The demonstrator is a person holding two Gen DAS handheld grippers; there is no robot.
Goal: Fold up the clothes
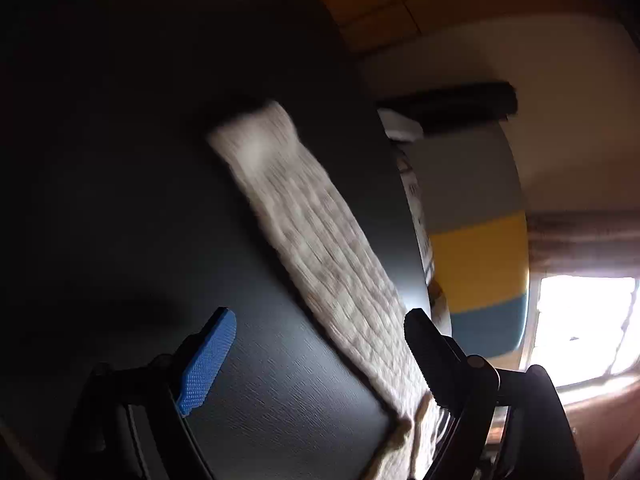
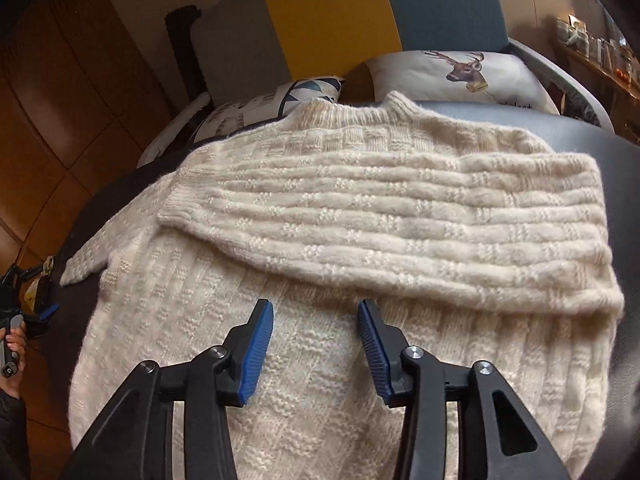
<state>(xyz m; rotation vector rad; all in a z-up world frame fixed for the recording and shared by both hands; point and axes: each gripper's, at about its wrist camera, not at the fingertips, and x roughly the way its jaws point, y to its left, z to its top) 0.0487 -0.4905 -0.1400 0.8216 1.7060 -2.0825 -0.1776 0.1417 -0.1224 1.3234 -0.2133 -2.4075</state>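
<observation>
A cream knit sweater point(image 2: 320, 360) lies spread on the dark table point(image 2: 592, 144), neck toward the sofa. One sleeve point(image 2: 400, 220) is folded across the chest. The other sleeve point(image 2: 86, 258) sticks out to the left. My right gripper point(image 2: 316, 328) hovers open over the sweater's body with nothing between its blue pads. In the left wrist view that outstretched sleeve point(image 1: 312, 248) runs diagonally over the table point(image 1: 120, 180). My left gripper point(image 1: 320, 340) is open around its near part, and the cloth lies close to the right finger point(image 1: 428, 352). The image is blurred.
Behind the table stands a sofa with grey, yellow point(image 2: 332, 16) and blue panels. It holds a deer-print cushion point(image 2: 460, 76) and a patterned cushion point(image 2: 280, 96). Wooden floor point(image 2: 60, 100) lies to the left. A hand point(image 2: 14, 340) holds the left tool. A bright window point(image 1: 580, 320) shows.
</observation>
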